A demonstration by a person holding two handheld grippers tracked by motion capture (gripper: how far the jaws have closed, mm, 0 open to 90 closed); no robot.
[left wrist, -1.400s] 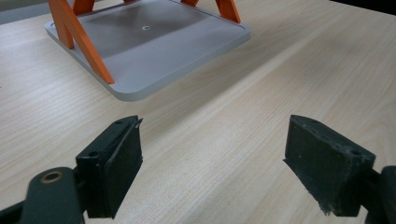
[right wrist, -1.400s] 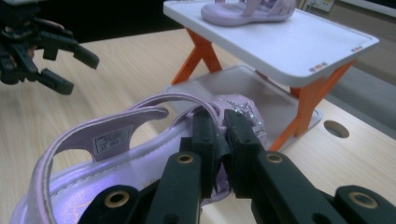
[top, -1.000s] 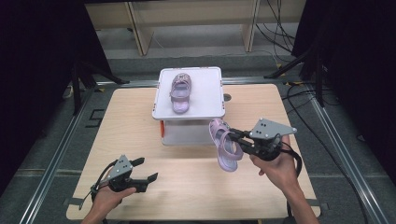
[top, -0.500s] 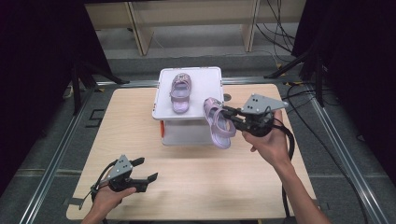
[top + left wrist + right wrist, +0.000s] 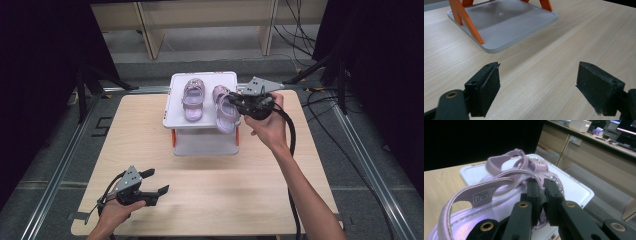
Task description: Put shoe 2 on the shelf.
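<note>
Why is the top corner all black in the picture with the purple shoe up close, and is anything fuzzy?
Right gripper view: the black is an unlit backdrop; the held sandal is slightly soft up close, like the desks behind. Left gripper view: the table looks sharp and evenly lit. High view: both sides are dark, the table bright.

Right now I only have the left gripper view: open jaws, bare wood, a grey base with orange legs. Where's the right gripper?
Observer: The right gripper is up at the white shelf's top, right side, in the high view.
Operator: Holding anything?
Observer: Yes, its jaws are shut on a strap of a purple sandal, per the right gripper view.
Operator: Shelf top free?
Observer: No, a second sandal lies on its left half.
Operator: And my left gripper?
Observer: The left gripper sits low over the table's near-left corner, apart from the shelf.
</note>
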